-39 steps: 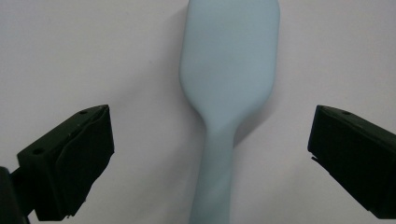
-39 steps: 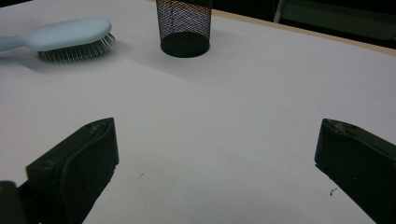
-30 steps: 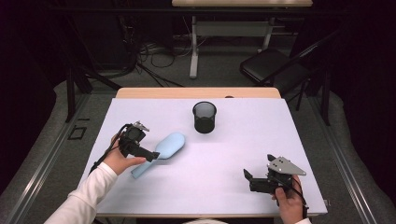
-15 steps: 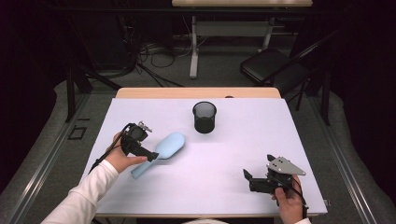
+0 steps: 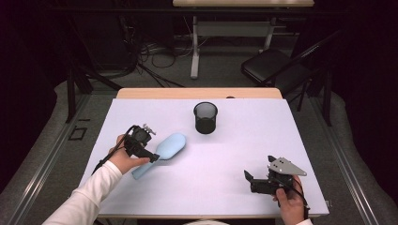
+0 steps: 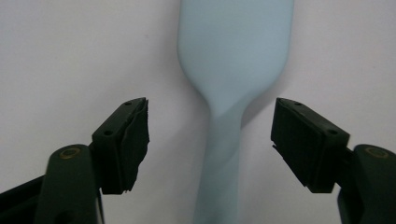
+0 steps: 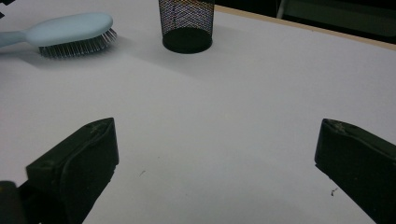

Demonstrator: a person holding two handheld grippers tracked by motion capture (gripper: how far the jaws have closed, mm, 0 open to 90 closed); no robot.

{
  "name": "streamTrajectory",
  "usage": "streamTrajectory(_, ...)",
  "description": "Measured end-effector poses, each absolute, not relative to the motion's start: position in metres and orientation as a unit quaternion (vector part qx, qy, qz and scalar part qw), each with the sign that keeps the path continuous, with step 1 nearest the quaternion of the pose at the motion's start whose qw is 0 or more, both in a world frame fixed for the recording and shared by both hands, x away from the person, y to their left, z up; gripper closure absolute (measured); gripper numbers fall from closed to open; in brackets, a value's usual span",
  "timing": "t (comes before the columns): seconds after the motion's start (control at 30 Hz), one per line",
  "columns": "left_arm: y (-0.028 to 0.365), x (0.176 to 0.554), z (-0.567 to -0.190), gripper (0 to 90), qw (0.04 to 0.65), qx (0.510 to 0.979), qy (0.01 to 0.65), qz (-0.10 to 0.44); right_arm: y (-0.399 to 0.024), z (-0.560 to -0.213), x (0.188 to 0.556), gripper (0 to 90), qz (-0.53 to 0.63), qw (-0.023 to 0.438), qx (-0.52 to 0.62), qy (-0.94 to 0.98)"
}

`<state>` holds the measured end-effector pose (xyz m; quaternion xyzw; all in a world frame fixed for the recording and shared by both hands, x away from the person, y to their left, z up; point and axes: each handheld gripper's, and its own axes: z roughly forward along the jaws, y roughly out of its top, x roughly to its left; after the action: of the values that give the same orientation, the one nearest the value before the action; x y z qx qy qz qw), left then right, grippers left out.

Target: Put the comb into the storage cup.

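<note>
Fingers of the left gripper (image 6: pixel 212 140) stand spread on either side of the pale blue plastic hairbrush's (image 5: pixel 162 152) handle, not yet touching it. A second ago it hung further up the table; now it's down over the handle, seemingly ready to pinch. Across the white table (image 5: pixel 225 187), the right gripper (image 5: pixel 251 183) rests agape, unmoved; the black mesh cup (image 5: pixel 205 117) stands beyond.

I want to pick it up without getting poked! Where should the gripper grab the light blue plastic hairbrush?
Grab the light blue plastic hairbrush by its narrow handle, near the neck below the wide head, coming from above. It lies bristles-down, so its smooth back faces up. The left gripper is already open with a jaw on each side of the handle, which looks slim enough to fit between them.
</note>
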<state>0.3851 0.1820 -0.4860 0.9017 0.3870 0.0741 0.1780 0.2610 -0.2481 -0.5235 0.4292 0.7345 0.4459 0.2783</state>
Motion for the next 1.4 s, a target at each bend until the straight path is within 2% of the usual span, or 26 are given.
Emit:
streamTrajectory(0.4,0.179,0.385,-0.489,36.4,0.168,0.911,0.373,0.059,-0.248,-0.524,0.262,0.0,0.449,0.278,0.426,0.735)
streamTrajectory(0.8,0.175,0.386,-0.491,37.2,0.155,0.912,0.377,0.054,-0.248,-0.524,0.262,0.0,0.448,0.275,0.424,0.737)
streamTrajectory(1.4,0.167,0.389,-0.501,45.7,0.119,0.920,0.371,0.043,-0.248,-0.524,0.262,0.0,0.450,0.275,0.421,0.738)
